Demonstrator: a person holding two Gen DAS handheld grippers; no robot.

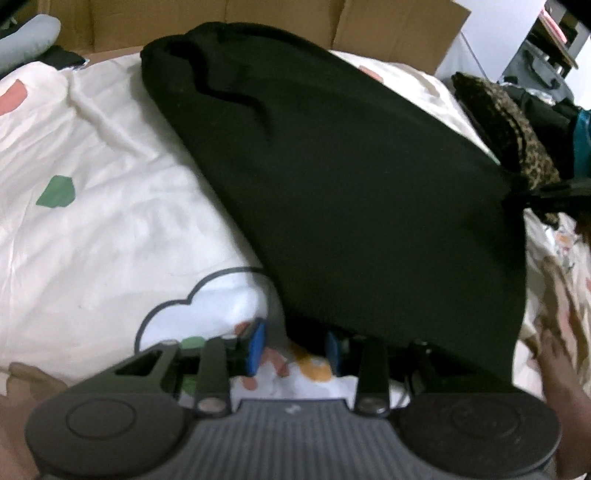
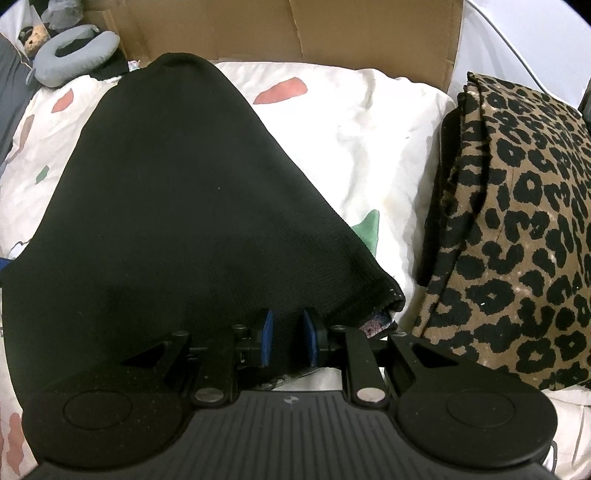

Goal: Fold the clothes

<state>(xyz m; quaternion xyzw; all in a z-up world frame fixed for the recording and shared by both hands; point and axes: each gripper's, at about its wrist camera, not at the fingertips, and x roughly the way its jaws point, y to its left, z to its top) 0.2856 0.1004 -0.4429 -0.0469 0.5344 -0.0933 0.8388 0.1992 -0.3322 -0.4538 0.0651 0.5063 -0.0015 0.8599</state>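
A white patterned bedsheet (image 2: 369, 122) fills the scene, and a black garment (image 2: 177, 206) lies across it with its near hem at both tools. The right gripper (image 2: 287, 341) clamps that hem between blue pads. The left gripper (image 1: 295, 345) is blurred and half covered by cloth; its grip cannot be judged.

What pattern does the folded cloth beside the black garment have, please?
Leopard print, black spots on tan; the folded cloth shows best in the right wrist view.

To my left the bed cover (image 1: 92, 166) lies open and bare. The black garment (image 2: 177, 206) fills the middle. On my right a leopard-print cushion (image 2: 517, 229) blocks passage, and a cardboard wall (image 2: 295, 29) closes off the far side.
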